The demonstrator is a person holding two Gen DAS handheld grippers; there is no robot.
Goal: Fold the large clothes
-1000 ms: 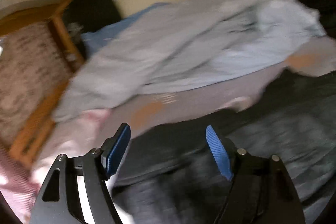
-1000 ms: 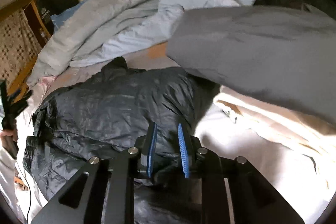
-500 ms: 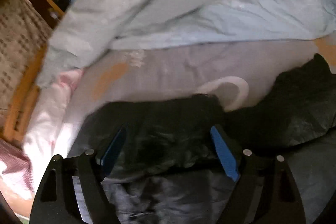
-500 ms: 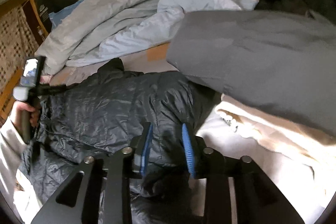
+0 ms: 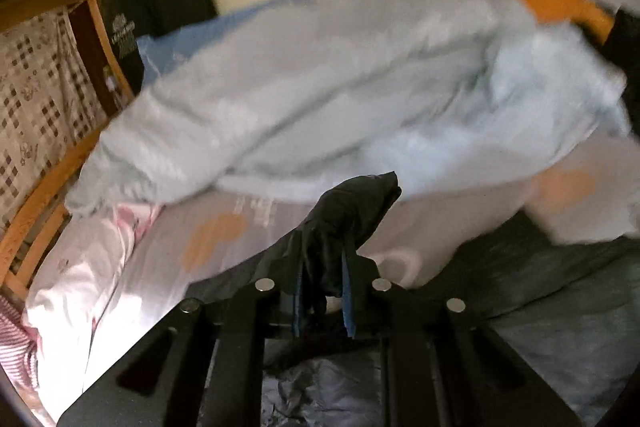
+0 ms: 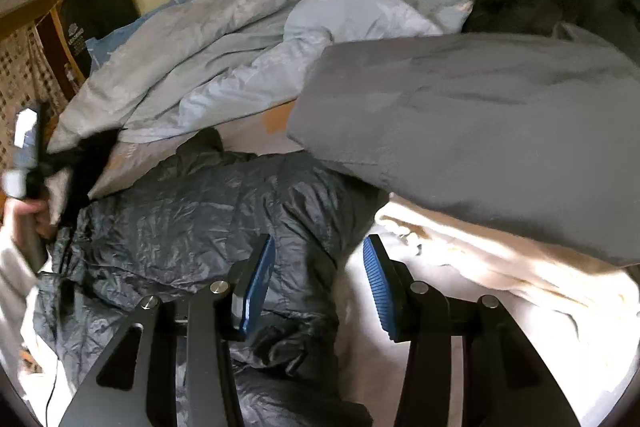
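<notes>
1. A bunched end of the black puffer jacket (image 5: 352, 215) is pinched as the jaws of the left gripper (image 5: 322, 301) close, lifted off the bed sheet (image 5: 160, 259).
2. The jacket's body is spread across the bed.
3. Over its edge, the right gripper (image 6: 318, 285) is seen with its jaws opening and nothing pressed between the pads.

A home bedroom: rumpled duvet (image 6: 224, 67) on a wooden-framed bed (image 5: 44, 183)
</notes>
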